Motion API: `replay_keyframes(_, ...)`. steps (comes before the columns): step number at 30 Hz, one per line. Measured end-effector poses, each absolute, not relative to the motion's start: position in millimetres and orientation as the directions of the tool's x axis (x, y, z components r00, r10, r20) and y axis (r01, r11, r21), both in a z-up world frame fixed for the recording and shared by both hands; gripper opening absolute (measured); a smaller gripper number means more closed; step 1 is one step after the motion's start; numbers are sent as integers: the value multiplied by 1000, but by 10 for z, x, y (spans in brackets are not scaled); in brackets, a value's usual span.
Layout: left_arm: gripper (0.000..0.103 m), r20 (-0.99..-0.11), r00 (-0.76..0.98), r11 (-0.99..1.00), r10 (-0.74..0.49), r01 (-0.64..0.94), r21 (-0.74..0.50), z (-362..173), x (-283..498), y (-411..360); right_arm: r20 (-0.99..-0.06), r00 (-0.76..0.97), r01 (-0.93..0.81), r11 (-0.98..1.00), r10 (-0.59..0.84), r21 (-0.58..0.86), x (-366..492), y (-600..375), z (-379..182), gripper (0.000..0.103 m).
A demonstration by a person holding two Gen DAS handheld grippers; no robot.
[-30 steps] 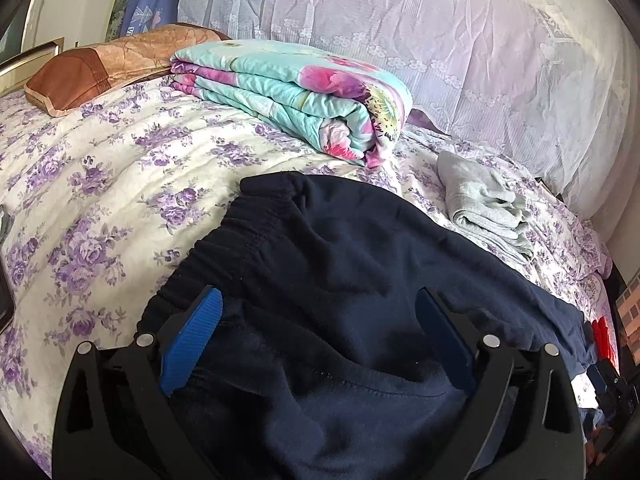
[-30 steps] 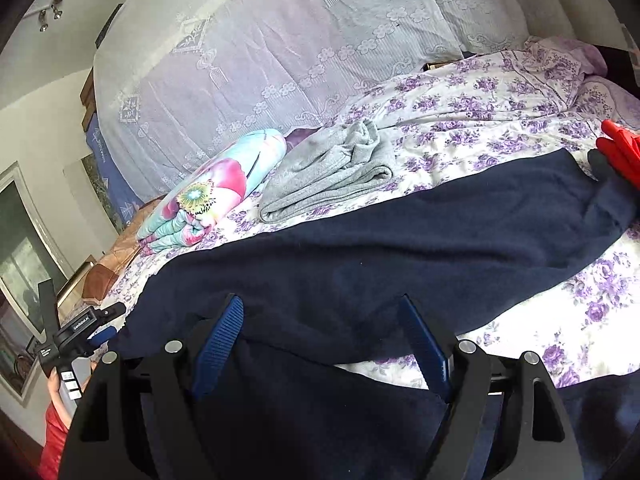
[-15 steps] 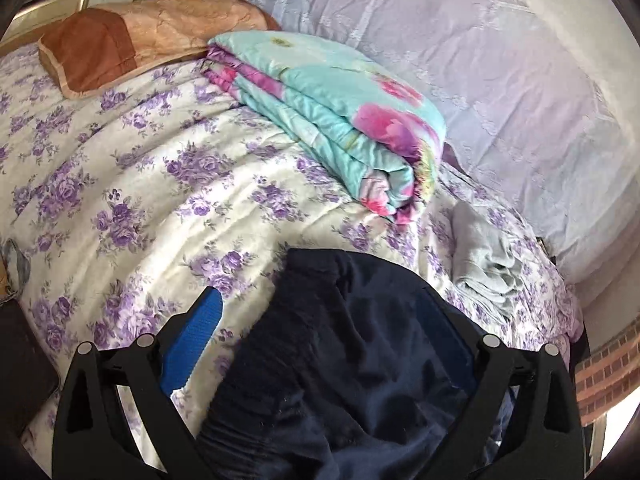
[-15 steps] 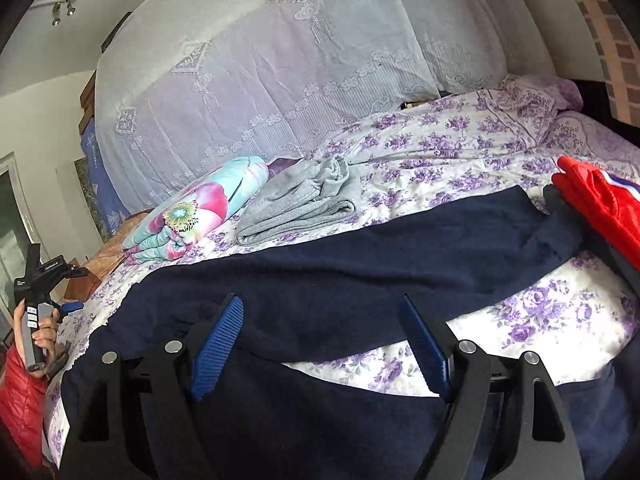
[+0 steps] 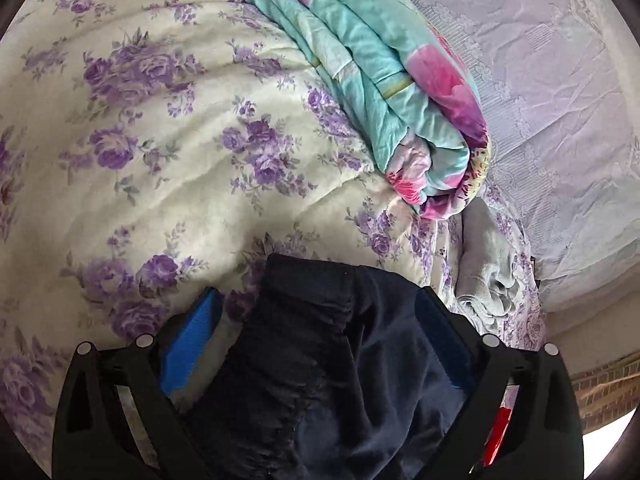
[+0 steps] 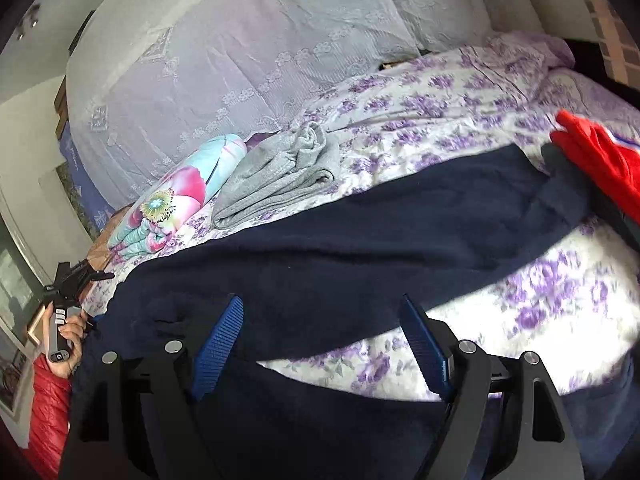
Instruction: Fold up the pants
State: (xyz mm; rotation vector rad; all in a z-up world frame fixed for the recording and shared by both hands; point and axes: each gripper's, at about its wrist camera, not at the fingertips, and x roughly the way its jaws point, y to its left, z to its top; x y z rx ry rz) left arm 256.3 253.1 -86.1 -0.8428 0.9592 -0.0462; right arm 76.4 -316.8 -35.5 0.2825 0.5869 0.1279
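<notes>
Dark navy pants (image 6: 360,240) lie spread across the floral bed, one leg running to the right and the other leg along the near edge under my right gripper. The waistband end (image 5: 312,320) shows bunched in the left wrist view. My left gripper (image 5: 316,344) is open, its blue pads either side of the waistband, just above it. My right gripper (image 6: 320,344) is open, over the gap between the two legs. The left gripper also shows in the right wrist view (image 6: 68,280), held in a hand at the far left.
A folded turquoise and pink quilt (image 5: 380,80) and folded grey garment (image 6: 280,176) lie toward the lace-covered headboard (image 6: 240,60). A red garment (image 6: 592,152) sits at the right. The purple-flowered bedspread (image 5: 160,140) stretches left.
My left gripper has moved left and tilted down toward the waistband end, which now sits bunched between its pads. My right gripper shifted slightly along the legs.
</notes>
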Motion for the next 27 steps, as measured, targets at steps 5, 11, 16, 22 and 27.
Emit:
replay_keyframes(5, 73, -704, 595, 753, -387, -237, -614, -848, 2639, 2387, -545, 776, -286, 947, 317, 144, 1337, -2762, 52, 86)
replay_keyframes(11, 57, -725, 609, 808, -321, -224, -546, -800, 2626, 2316, -661, 664, -487, 873, 349, -28, 2120, -2309, -52, 85)
replay_keyframes(16, 52, -725, 618, 817, -304, -222, -532, -775, 2615, 2315, -723, 589, -567, 822, 361, -53, 2635, -2093, -303, 79)
replay_keyframes(22, 52, -713, 637, 826, -293, -207, -525, -716, 2571, 2319, -811, 461, -612, 791, 360, 2, 3014, -1977, -715, 56)
replay_keyframes(27, 48, -710, 653, 847, -266, -193, -495, -668, 2536, 2276, -768, 539, -581, 813, 346, -41, 2799, -1898, -555, 11)
